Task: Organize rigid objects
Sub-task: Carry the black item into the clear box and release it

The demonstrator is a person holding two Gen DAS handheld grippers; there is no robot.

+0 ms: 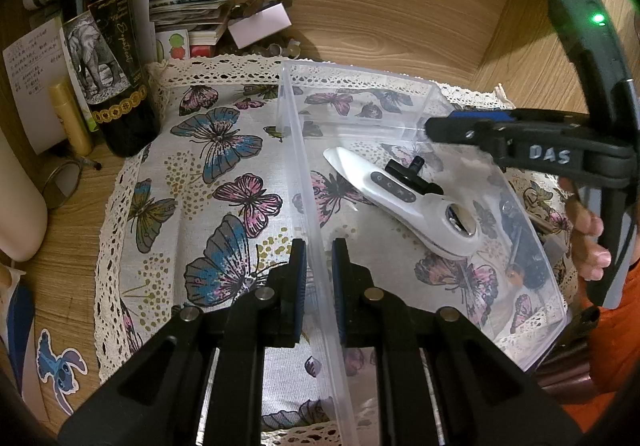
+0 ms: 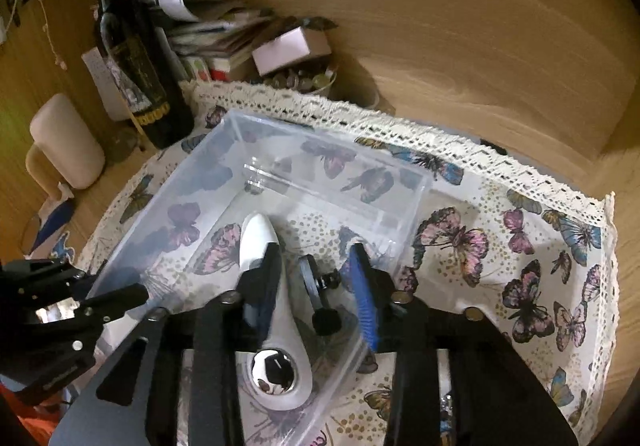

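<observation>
Inside the clear bin [image 1: 500,182] lies the white device [image 1: 404,202], long axis running toward the bin's far wall. Directly over it, the right gripper [image 2: 316,258] has its fingers spread apart, gripping nothing; the left gripper [image 1: 319,258] clamps the bin's near wall on the butterfly cloth [image 1: 224,174].

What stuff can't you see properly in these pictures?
- Dark objects behind the clear plastic box's far wall, left wrist view: frosted plastic blurs them.
- White handheld device's middle, right wrist view: right hand-held gripper covers it.
- Handwritten white note, left wrist view: writing too small.
</observation>
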